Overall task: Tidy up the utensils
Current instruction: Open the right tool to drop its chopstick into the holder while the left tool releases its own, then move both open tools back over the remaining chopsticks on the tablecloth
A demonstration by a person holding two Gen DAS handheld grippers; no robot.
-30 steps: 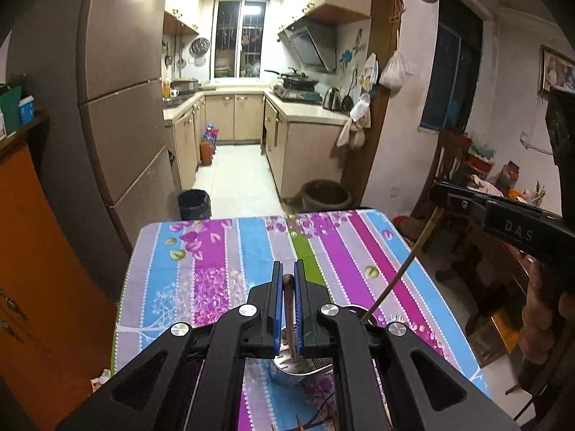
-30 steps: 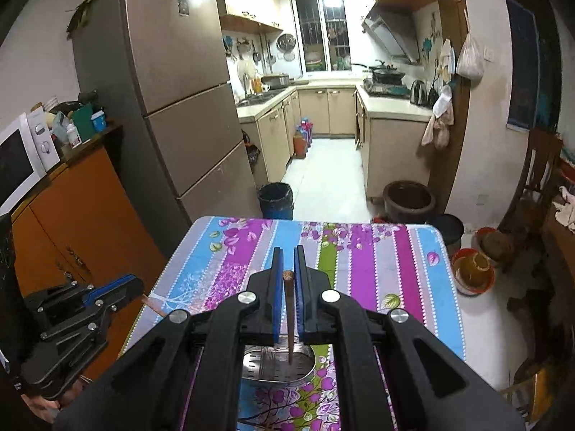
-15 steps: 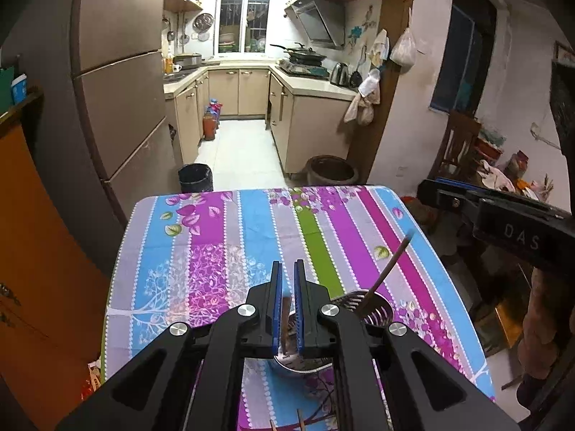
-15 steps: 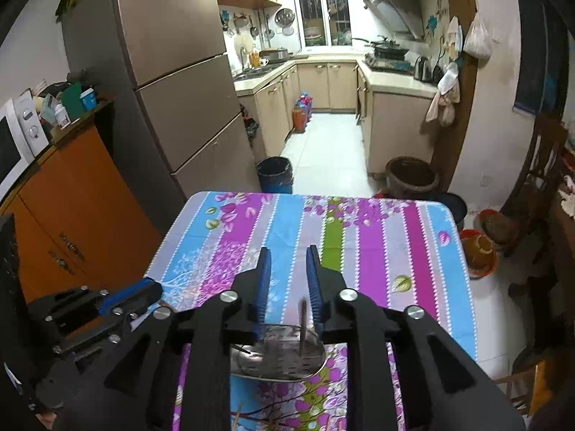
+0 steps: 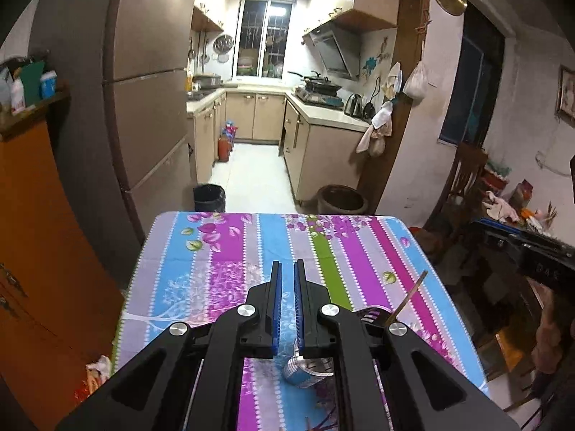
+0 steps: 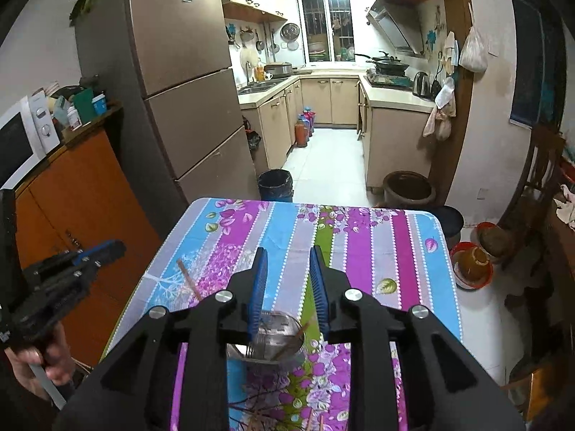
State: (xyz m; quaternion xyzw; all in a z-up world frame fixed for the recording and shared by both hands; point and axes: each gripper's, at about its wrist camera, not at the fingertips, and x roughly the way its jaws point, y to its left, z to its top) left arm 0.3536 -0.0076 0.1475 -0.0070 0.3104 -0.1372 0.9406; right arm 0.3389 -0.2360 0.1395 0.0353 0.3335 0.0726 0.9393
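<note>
A metal holder (image 6: 275, 337) stands upright on the striped tablecloth (image 6: 359, 248), at the near end of the table. In the right wrist view it sits just below and between the fingers of the right gripper (image 6: 288, 285). A chopstick (image 6: 293, 341) leans inside it, its long axis tilted up and to the right, tip resting over the rim. A second chopstick (image 6: 189, 280) slants up to the left beside the gripper's left arm; its lower end is hidden behind the black frame, so where it rests cannot be told.

In the left wrist view the holder (image 5: 305, 371) shows only as a shiny patch under the left gripper (image 5: 286, 305), mostly covered by the frame. A chopstick (image 5: 408, 298) rises from behind the frame's right arm, pointing up and to the right.

The right gripper's jaws stand well apart with nothing between them. The left gripper's jaws are parted by only a narrow gap and hold nothing.

Thin sticks at the bottom edge of both views are cut off and hard to make out.

Beyond the table are a fridge (image 6: 187, 82), a black bin (image 6: 275, 185), a brown pot (image 6: 408, 188) and an orange cabinet (image 6: 79, 197) with a microwave (image 6: 21, 140).
</note>
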